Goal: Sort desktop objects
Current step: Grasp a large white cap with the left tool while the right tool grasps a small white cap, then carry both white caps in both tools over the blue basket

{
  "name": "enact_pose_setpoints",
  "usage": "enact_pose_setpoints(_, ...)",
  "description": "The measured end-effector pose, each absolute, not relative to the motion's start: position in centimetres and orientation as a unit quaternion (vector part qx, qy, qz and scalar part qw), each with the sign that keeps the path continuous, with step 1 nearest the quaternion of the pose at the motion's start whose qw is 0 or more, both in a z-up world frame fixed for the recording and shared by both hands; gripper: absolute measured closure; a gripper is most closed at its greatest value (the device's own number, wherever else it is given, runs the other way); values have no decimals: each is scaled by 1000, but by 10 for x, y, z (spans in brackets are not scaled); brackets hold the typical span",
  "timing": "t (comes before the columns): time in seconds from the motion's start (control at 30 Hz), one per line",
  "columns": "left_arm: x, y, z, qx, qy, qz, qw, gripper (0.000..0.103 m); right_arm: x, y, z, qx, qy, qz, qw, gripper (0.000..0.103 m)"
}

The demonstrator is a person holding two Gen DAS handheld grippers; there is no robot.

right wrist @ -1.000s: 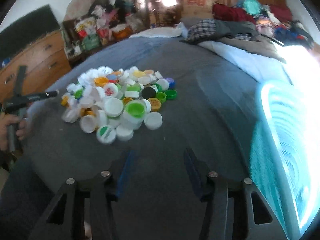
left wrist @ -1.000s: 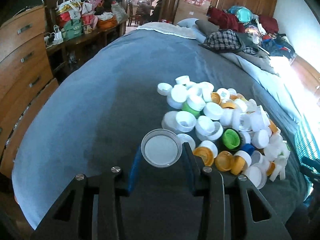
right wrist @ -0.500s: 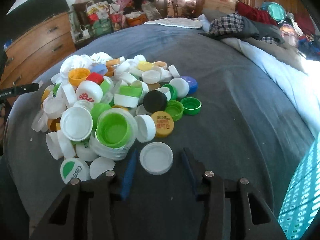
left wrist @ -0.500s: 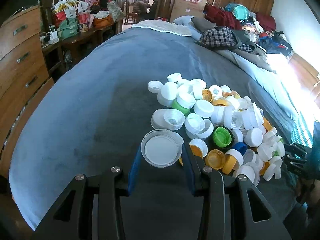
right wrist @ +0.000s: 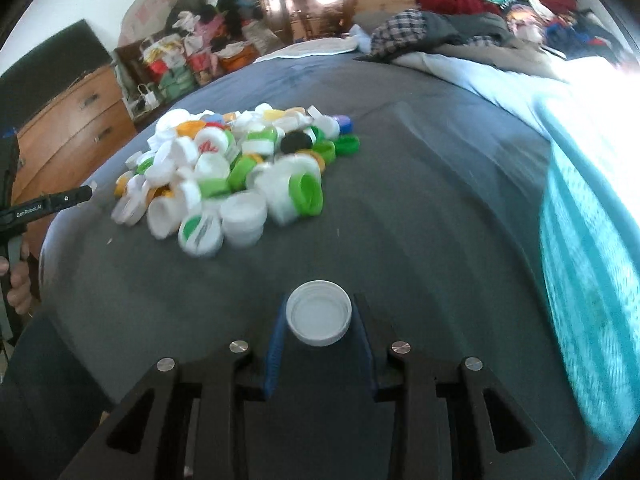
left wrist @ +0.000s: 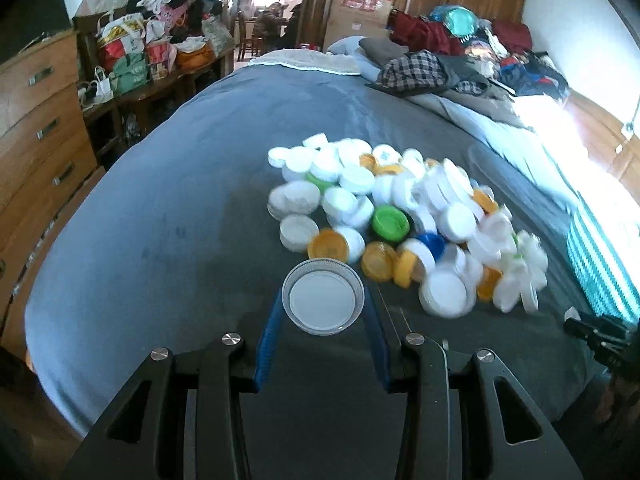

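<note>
Beside the cap pile [right wrist: 236,176], my right tongs [right wrist: 319,320] are closing on a light, stiff white cap's [right wrist: 319,313] rim, left tongs [left wrist: 323,304] clamped on a clear lid [left wrist: 323,297].

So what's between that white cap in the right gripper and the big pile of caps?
Only bare grey bedcover separates the white cap from the pile, as the right wrist view shows.

A heap of bottle caps [left wrist: 400,220] lies on the grey bedcover, mostly white, with green, orange, yellow, blue and one black among them, some upturned, some on edge. A wide, clear-rimmed white lid [left wrist: 323,296] sits open side up, near the heap. A smaller ribbed white cap [right wrist: 319,313] sits hollow up, apart from the heap.
</note>
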State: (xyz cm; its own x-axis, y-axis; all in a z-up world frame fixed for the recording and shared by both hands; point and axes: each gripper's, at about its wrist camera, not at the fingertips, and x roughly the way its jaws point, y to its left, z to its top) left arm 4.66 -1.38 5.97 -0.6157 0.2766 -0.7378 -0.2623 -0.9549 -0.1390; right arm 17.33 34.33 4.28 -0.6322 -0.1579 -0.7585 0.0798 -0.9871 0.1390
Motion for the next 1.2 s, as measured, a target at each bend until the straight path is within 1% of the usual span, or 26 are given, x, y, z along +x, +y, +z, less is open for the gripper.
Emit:
enact_pose_setpoints(0.13, 55, -7, 49, -422, 6, 896, 142, 68, 179, 339, 45, 420, -38, -904, 71, 69)
enact_pose_setpoints(0.3, 53, 2, 45, -421, 42, 901, 97, 68, 178, 341, 38, 419, -41, -904, 73, 69)
enact_pose_setpoints(0.43, 52, 4, 38, -429, 49, 898, 84, 68, 178, 341, 37, 419, -42, -904, 73, 68)
enact_pose_setpoints(0.97, 50, 3, 35, -434, 52, 896, 80, 68, 179, 340, 35, 422, -48, -902, 72, 68)
enact_pose_setpoints(1.2, 56, -8, 60, -412, 21, 906, 95, 68, 178, 338, 49, 412, -39, -906, 82, 68)
